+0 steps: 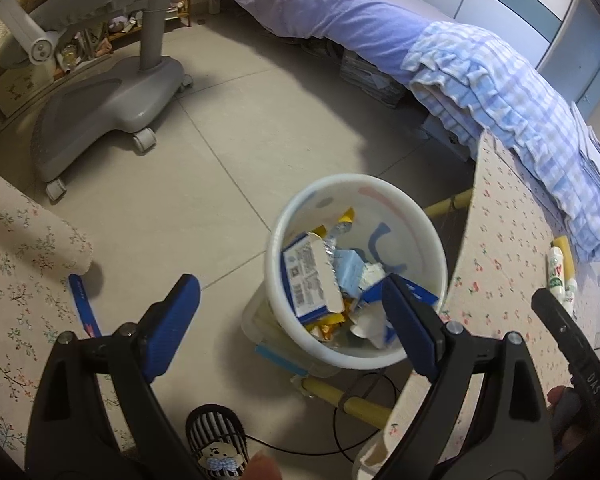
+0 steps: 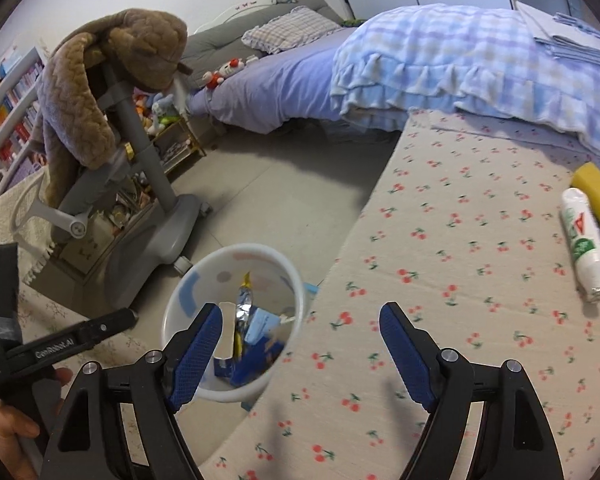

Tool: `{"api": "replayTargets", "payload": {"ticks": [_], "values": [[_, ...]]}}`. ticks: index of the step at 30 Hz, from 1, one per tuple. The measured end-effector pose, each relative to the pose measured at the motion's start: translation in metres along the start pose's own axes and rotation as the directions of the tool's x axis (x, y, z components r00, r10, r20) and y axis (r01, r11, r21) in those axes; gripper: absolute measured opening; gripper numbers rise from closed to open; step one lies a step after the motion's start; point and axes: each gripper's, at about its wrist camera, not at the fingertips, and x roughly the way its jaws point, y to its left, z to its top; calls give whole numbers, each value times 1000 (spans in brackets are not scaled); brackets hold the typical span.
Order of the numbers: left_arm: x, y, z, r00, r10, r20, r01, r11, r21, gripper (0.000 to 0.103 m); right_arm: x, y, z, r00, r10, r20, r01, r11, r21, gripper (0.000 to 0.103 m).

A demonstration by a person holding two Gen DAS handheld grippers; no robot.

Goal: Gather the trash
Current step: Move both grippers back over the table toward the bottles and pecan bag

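My right gripper [image 2: 300, 354] hangs spread and empty beside the white plastic bin [image 2: 180, 300]. My left gripper [image 1: 292, 320] seems spread too. Reaching for the white tube [image 2: 584, 240] on the cherry-print cloth [image 2: 460, 220], I might nudge it away.

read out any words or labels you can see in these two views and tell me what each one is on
"GenRobot.AI": left tongs' black arm.
"DAS": right tongs' black arm.
White tube on the cherry-print cloth: red and green label, too blurred to read.
Blue-and-white carton in the bin: print too small to read.
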Motion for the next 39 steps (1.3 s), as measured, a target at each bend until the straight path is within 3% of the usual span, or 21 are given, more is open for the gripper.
{"api": "replayTargets", "payload": {"ticks": [1,3,17,39], "values": [[0,-2,-1,1000,-14,0,14,1000,3,92,-5,-3,0,1000,-4,4,4,1000,0,82],[-1,-5,-2,1000,-24,5,24,1000,12,102,-13,-11,-2,1000,-19,6,19,1000,-4,82],[-2,-49,-17,999,-41,4,41,991,125,102,-83,-104,-23,988,-144,48,139,986,95,83],[7,-165,-46,995,-89,-33,95,950,297,102,-174,-221,-61,953,-291,85,261,929,262,84]]}}
